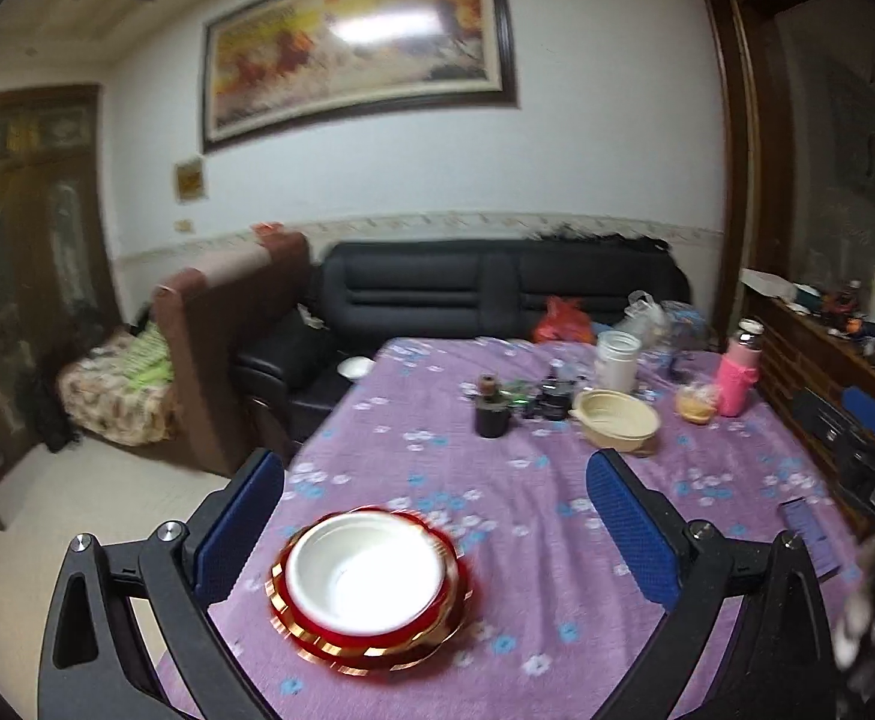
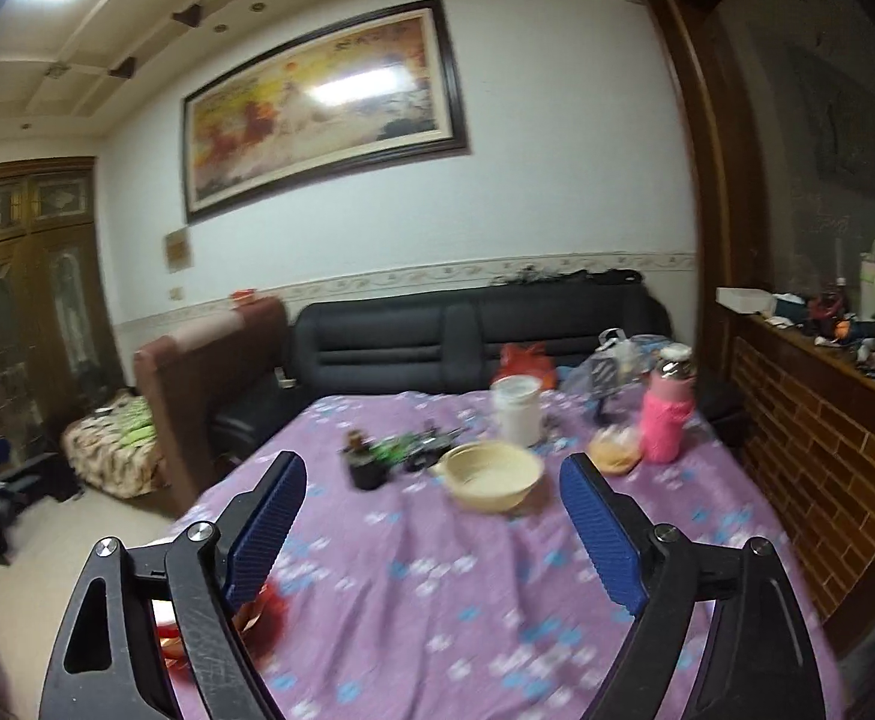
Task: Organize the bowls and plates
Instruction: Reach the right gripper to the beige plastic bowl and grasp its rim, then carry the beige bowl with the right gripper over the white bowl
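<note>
A white bowl [image 1: 365, 570] sits in a stack of red plates with gold rims [image 1: 371, 639] on the purple flowered tablecloth [image 1: 497, 516], near its front left corner. My left gripper [image 1: 434, 468] hangs above and behind the stack, open, blue pads wide apart with nothing between them. A beige bowl with a handle [image 1: 617, 420] [image 2: 491, 474] stands further back on the table. My right gripper [image 2: 431, 477] is open and empty above the cloth. A red and gold plate edge [image 2: 263, 609] shows behind its left finger.
Beyond the beige bowl stand a small dark pot [image 1: 491, 414], a white jar [image 1: 616, 360], a pink bottle [image 1: 737, 375] and a small orange-filled bowl [image 1: 698, 405]. A black sofa [image 1: 497, 288] lies behind the table. A brick-fronted counter [image 2: 827, 456] runs along the right.
</note>
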Demonstrator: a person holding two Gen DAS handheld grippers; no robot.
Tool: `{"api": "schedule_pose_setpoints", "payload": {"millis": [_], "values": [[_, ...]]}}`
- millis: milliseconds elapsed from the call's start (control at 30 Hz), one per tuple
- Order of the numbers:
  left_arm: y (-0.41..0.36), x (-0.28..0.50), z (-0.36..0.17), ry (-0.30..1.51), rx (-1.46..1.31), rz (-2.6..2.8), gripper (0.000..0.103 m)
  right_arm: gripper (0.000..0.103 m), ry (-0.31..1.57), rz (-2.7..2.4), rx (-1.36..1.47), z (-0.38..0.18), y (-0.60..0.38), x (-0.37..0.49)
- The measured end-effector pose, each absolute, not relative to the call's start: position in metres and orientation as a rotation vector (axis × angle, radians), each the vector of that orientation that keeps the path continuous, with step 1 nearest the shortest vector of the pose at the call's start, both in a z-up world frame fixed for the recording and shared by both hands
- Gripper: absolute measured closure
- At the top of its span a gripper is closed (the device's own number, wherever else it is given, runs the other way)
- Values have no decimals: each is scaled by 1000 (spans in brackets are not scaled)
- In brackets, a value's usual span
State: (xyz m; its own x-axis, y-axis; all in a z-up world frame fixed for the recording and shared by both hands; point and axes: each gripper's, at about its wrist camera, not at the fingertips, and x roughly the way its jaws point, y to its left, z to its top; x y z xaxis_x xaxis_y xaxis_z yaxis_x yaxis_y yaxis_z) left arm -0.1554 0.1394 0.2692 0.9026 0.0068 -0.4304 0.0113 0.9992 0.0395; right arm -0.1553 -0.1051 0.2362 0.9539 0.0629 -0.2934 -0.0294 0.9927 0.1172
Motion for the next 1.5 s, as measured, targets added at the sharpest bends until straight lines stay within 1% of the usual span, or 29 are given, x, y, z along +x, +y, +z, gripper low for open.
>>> {"api": "schedule_pose_setpoints", "payload": {"millis": [100,300,467,600,633,700,767,833,933,967,1067,1133,1200,1233,1267,1467,1500], "values": [[133,-118,286,499,52,-57,2,13,326,-18,94,242,-124,-118],[108,-19,289,670,48,-88,2,13,515,-51,176,231,-170,-26],[80,58,255,810,38,-95,2,13,690,-47,280,189,-204,47],[51,122,204,922,-9,-171,2,15,799,-4,416,137,-220,86],[44,137,188,951,-36,-192,4,18,826,9,454,120,-224,98],[33,161,162,992,-83,-218,13,20,851,27,491,100,-230,114],[23,188,132,1048,-134,-244,33,22,873,28,519,79,-235,132],[16,212,103,1100,-210,-264,40,26,892,30,559,57,-240,151],[10,234,70,1131,-340,-297,41,28,911,40,620,34,-242,170],[6,240,62,1139,-359,-295,41,30,915,42,633,27,-242,177],[-6,253,39,1170,-355,-282,41,45,934,69,637,13,-233,190],[-11,259,28,1191,-356,-286,41,77,947,106,619,10,-225,197],[-17,262,23,1209,-352,-302,43,83,959,128,617,10,-219,199],[-21,261,23,1214,-339,-319,52,85,956,136,620,12,-217,198],[-25,260,24,1221,-327,-338,58,87,953,144,622,14,-216,195],[-15,228,54,1178,-306,-371,66,88,916,165,613,42,-213,159],[-11,219,61,1169,-292,-366,66,88,915,182,616,47,-209,150]]}}
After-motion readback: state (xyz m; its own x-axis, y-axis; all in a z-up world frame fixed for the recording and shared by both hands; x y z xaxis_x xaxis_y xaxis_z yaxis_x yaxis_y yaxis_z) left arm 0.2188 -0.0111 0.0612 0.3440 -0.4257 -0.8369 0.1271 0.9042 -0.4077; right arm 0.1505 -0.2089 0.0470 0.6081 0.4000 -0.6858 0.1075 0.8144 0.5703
